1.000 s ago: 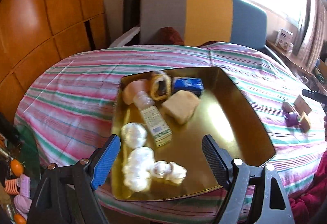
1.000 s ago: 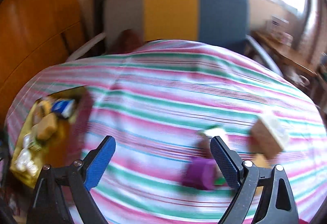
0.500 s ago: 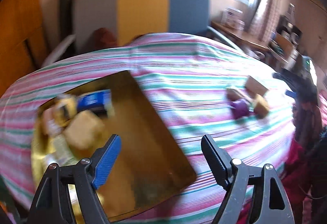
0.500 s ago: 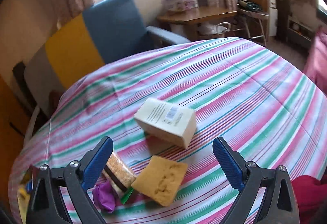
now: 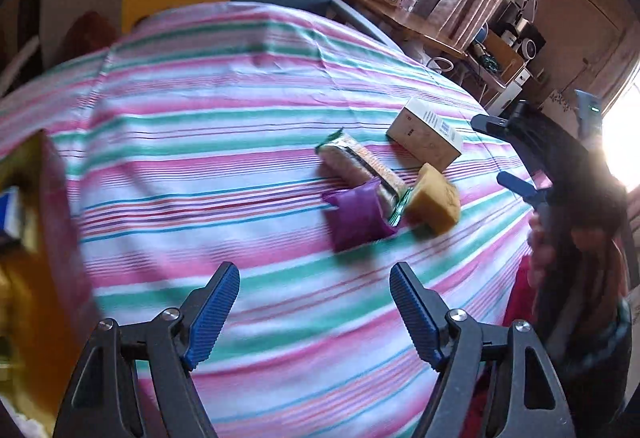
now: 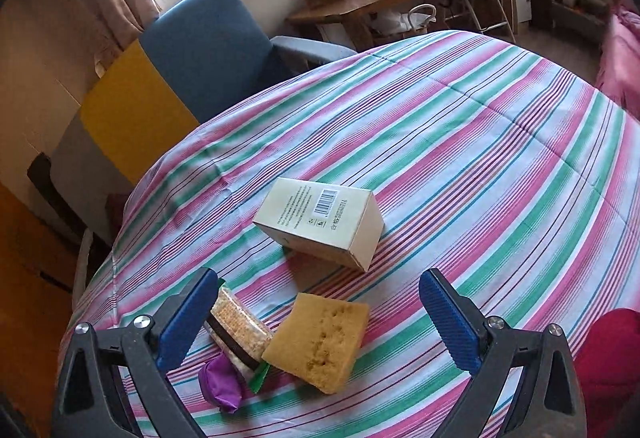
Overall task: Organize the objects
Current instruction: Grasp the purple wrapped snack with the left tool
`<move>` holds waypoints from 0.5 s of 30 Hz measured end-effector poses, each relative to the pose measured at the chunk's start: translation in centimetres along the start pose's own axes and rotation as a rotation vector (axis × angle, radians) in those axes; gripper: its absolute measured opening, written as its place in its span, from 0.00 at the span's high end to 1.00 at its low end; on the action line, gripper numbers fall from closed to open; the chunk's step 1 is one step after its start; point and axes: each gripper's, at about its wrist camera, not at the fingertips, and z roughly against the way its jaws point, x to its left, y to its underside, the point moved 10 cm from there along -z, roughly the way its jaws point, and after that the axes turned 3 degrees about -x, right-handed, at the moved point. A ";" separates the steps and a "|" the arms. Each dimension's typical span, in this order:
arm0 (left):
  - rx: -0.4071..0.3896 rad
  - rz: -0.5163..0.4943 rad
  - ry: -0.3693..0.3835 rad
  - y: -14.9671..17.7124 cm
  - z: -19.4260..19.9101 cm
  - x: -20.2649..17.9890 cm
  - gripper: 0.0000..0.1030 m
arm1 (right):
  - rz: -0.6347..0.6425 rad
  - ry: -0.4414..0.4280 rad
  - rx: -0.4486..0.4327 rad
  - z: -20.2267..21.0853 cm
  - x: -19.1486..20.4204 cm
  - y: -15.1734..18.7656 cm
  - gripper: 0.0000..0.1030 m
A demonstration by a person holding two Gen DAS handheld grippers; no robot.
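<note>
Swinging my left gripper [image 5: 314, 312] off the gold tray [image 5: 24, 222], now only a blurred sliver at the left edge of the striped bench [image 5: 224, 126], I bring it round toward the loose cluster near the bench's right edge, its fingers wide and empty though they have just been narrowing a little. My right gripper [image 6: 316, 318] has rolled and settled over the same cluster, its fingers having just spread to their widest, nothing held; the yellow sponge [image 6: 318, 342] lies between them, untouched. Just left of the sponge sits a wrapped cracker pack [image 6: 238, 330], with a purple pouch [image 6: 222, 382] at its near end, and the cream carton [image 6: 320, 220] rests a little beyond, toward the bench's middle. All four remain on the cloth, well apart from the tray. I judge the shift marks a turn from the tray to collection: both grippers face the leftover items, and the right looks best placed to close on the sponge first.
</note>
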 end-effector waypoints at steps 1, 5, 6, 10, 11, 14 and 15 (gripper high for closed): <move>0.007 0.006 0.008 -0.2 -0.7 -0.3 0.24 | 0.004 -0.004 0.002 0.0 0.2 0.1 0.02; 0.029 0.030 0.017 -1.3 -3.6 -1.2 0.24 | 0.025 -0.016 0.011 0.0 0.7 0.2 0.02; 0.036 0.039 0.029 -1.6 -4.5 -1.5 0.24 | 0.028 -0.019 0.012 0.0 0.9 0.2 0.02; 0.054 0.044 0.020 -2.5 -6.8 -2.1 0.24 | 0.031 -0.031 0.014 0.0 1.1 0.2 0.02; 0.060 0.046 0.014 -2.7 -7.3 -2.2 0.30 | 0.031 -0.033 0.015 0.0 1.2 0.2 0.02; 0.067 0.005 -0.019 -2.8 -8.9 -2.6 0.58 | 0.038 -0.041 0.018 -0.1 1.4 0.3 0.02; 0.066 -0.014 -0.024 -2.7 -9.4 -2.7 0.58 | 0.042 -0.042 0.020 -0.2 1.6 0.3 0.02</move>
